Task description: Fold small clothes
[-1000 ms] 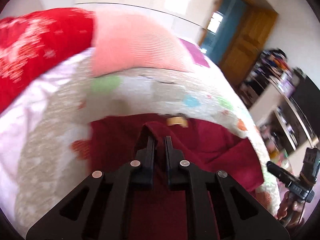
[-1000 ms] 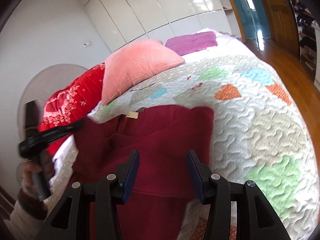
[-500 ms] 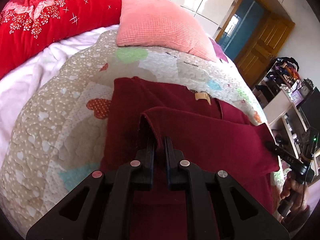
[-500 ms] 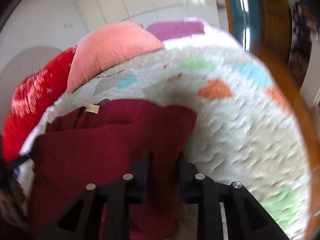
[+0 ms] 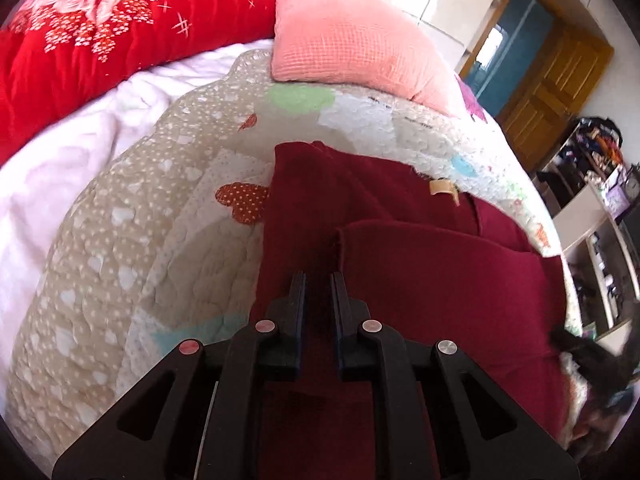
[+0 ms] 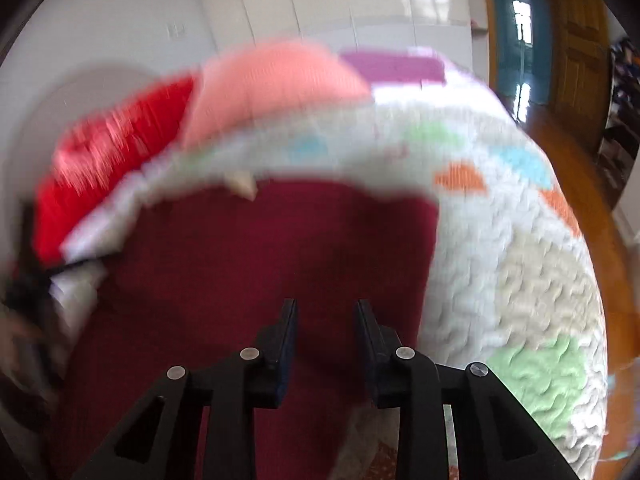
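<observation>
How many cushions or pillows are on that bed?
3 visible: a pink waffle-textured cushion on the quilt, a red floral bolster left of it, and a purple pillow behind. Others may be hidden.

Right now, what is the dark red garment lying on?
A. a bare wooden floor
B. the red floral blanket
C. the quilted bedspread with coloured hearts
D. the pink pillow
C: the dark red garment is spread flat on the quilted bedspread, with the pink pillow and red floral blanket farther up the bed.

Beige patchwork quilt with coloured hearts [image 5: 120, 248] covering bed; pink waffle-textured pillow [image 5: 352, 48] lying on its far end; red floral blanket [image 5: 100, 36] bunching beside pillow; brown wooden door [image 5: 556, 92] standing beyond.
</observation>
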Demonstrator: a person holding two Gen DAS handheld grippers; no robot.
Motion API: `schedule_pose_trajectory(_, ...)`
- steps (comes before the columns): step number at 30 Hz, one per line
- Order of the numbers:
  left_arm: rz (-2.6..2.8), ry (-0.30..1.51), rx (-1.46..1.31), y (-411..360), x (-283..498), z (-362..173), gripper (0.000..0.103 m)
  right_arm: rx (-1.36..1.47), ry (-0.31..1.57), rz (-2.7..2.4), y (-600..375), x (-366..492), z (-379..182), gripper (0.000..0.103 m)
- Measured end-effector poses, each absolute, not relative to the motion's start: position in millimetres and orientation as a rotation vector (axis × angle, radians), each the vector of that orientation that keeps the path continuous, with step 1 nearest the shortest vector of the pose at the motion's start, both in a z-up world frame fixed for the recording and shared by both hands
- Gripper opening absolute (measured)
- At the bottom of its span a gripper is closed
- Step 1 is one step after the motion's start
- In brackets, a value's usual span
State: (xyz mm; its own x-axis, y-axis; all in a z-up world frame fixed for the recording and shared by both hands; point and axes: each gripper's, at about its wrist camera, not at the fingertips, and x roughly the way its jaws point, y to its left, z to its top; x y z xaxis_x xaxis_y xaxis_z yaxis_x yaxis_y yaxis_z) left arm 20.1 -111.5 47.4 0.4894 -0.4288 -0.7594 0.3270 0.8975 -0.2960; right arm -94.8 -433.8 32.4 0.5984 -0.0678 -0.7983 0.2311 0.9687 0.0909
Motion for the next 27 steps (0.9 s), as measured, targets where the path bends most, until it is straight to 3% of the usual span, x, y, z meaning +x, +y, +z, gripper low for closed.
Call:
schedule_pose_trajectory(3, -0.464, 0.910, -0.111, -109, 6, 59, 0.015, 0.154, 0.922, -0.196, -426, -99, 29, 0.028)
schedule_pose_trajectory(5, -0.475, 0.893, -0.099, -114, 2, 63, 0.045, 0.169, 0.901, -0.187, -423, -105, 41, 0.028)
schedule_pose_trajectory(7, -0.472, 0.894, -0.119, -117, 4, 62, 0.054, 0.183, 0.873, -0.184, -420, -111, 49, 0.031)
schedule_pose_trajectory(13, -0.375, 0.997, -0.048, -134, 28, 29, 0.054, 0.192, 0.918, -0.232, -422, -99, 18, 0.042)
schedule_pose_trajectory(18, -0.402, 0.982, -0.028, -122, 7, 52, 0.054, 0.226, 0.890, -0.184, -414, -118, 47, 0.042)
schedule_pose_trajectory(22, -0.432, 0.966, -0.062, -99, -26, 68, 0.054, 0.253, 0.847, -0.170, -409, -164, 66, 0.047)
schedule_pose_trajectory(27, -0.424, 0.957, -0.026, -80, -74, 69, 0.054, 0.305, 0.908, -0.128, -399, -214, 52, 0.049)
